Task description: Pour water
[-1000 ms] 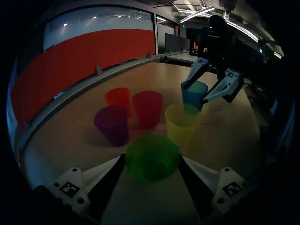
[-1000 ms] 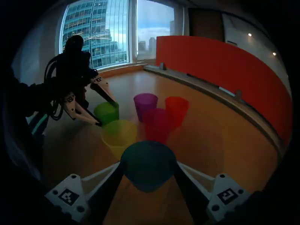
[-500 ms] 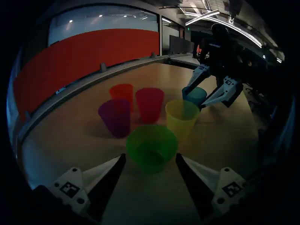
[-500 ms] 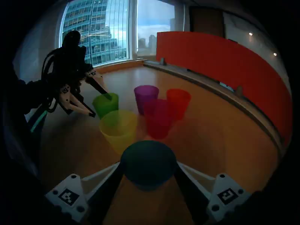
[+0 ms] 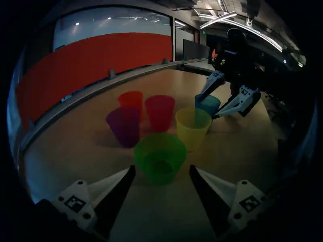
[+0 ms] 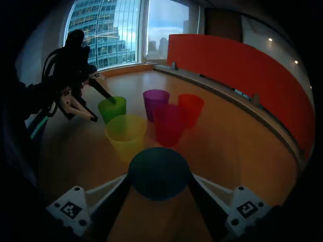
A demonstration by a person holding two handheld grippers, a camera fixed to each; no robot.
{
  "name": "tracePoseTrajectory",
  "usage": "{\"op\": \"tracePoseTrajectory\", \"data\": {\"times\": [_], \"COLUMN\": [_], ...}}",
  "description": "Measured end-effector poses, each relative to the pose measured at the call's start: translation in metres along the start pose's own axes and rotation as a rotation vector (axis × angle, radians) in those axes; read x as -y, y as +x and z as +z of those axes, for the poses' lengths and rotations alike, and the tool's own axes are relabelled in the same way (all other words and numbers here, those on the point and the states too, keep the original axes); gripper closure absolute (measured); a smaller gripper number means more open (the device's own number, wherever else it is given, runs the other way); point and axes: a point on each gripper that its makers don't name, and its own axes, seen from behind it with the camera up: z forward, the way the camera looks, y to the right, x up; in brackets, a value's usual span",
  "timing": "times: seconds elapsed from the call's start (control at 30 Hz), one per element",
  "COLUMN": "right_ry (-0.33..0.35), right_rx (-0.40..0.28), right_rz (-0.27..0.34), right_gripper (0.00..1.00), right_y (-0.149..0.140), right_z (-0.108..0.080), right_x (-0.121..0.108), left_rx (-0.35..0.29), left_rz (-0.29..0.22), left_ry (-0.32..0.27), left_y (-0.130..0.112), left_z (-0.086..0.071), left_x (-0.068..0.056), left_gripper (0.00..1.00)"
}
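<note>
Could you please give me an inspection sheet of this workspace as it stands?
Surface: wooden table, dimly lit.
Job's things: green cup, teal cup, yellow cup, pink cup, red cup, purple cup, all upright in a cluster; water cannot be made out.
Clutter: nothing seen.
Grippers: left gripper jaws open, green cup just ahead; right gripper jaws clamped on the teal cup.
Cables: dark loop by the left gripper's handle, perhaps a cable.
Surroundings: red wall panel; window onto towers.

The translucent green cup [image 5: 160, 159] and the darker teal cup [image 6: 158, 172] are both upright, mouths facing up.
</note>
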Motion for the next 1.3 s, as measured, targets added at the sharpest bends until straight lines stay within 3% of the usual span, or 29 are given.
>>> {"op": "tracePoseTrajectory", "data": {"times": [0.27, 0.97, 1.17, 1.3], "right_ry": [-0.009, -0.131, -0.185, -0.242], "right_rx": [-0.010, -0.061, -0.097, -0.134], "right_rz": [0.018, 0.077, 0.112, 0.151], "right_gripper": [0.00, 0.00, 0.00, 0.00], "right_y": [-0.002, -0.013, -0.008, -0.001], "right_z": [-0.012, -0.064, -0.074, -0.083], "right_x": [0.001, -0.014, -0.023, -0.034], "left_rx": [-0.008, -0.067, -0.097, -0.132], "left_rz": [-0.024, -0.114, -0.121, -0.137], "left_ry": [0.023, 0.153, 0.210, 0.262], "left_y": [-0.002, -0.007, -0.003, 0.002], "left_z": [-0.010, -0.049, -0.056, -0.063], "left_x": [0.004, 0.025, 0.031, 0.042], "left_gripper": [0.00, 0.01, 0.01, 0.01]}}
